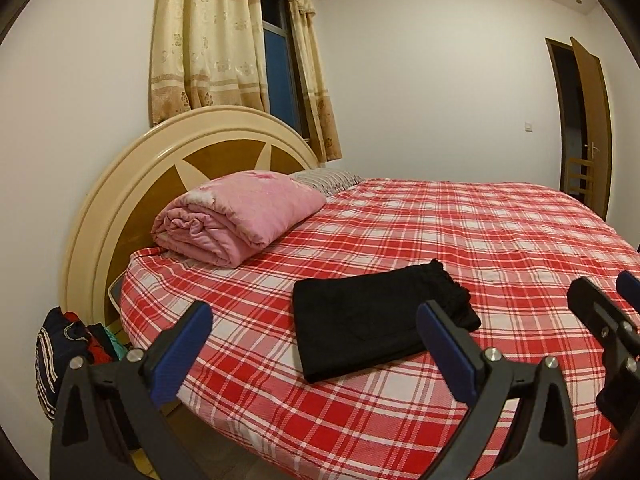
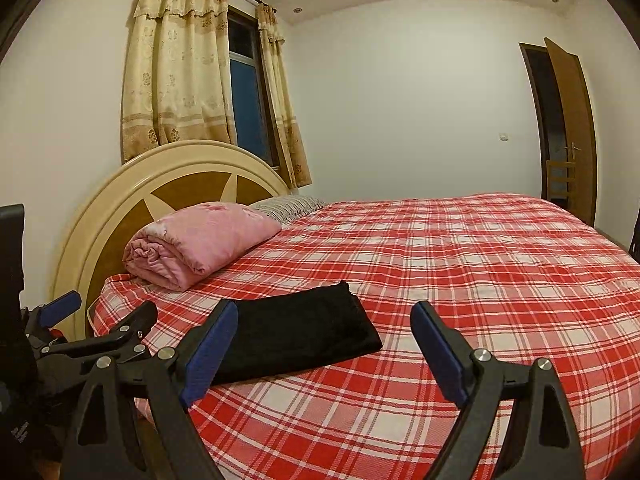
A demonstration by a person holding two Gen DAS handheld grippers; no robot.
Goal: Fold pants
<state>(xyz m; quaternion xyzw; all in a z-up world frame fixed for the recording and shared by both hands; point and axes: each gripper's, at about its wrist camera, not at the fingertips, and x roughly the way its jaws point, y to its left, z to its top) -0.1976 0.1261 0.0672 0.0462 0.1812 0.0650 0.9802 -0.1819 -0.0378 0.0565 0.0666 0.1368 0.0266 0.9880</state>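
A pair of black fabric pants [image 1: 376, 320], folded into a flat rectangle, lies near the front edge of a bed covered by a red-and-white plaid cotton sheet [image 1: 460, 232]. Both handheld black two-finger grippers with blue pads hover apart from the garment: the left gripper [image 1: 316, 344] stands with its jaws spread wide and empty, framing the pants from just in front, and the right gripper [image 2: 324, 344] is likewise spread wide and empty, the pants sitting behind its left finger. A rolled pink quilted blanket [image 1: 240, 216] rests against the cream-and-brown round wooden headboard [image 1: 168, 148], with a striped pillow [image 1: 328, 179] beyond it. Beside the bed, a heap of dark and red clothing [image 1: 68, 344] sits low on the floor. No readable writing or labels appear.
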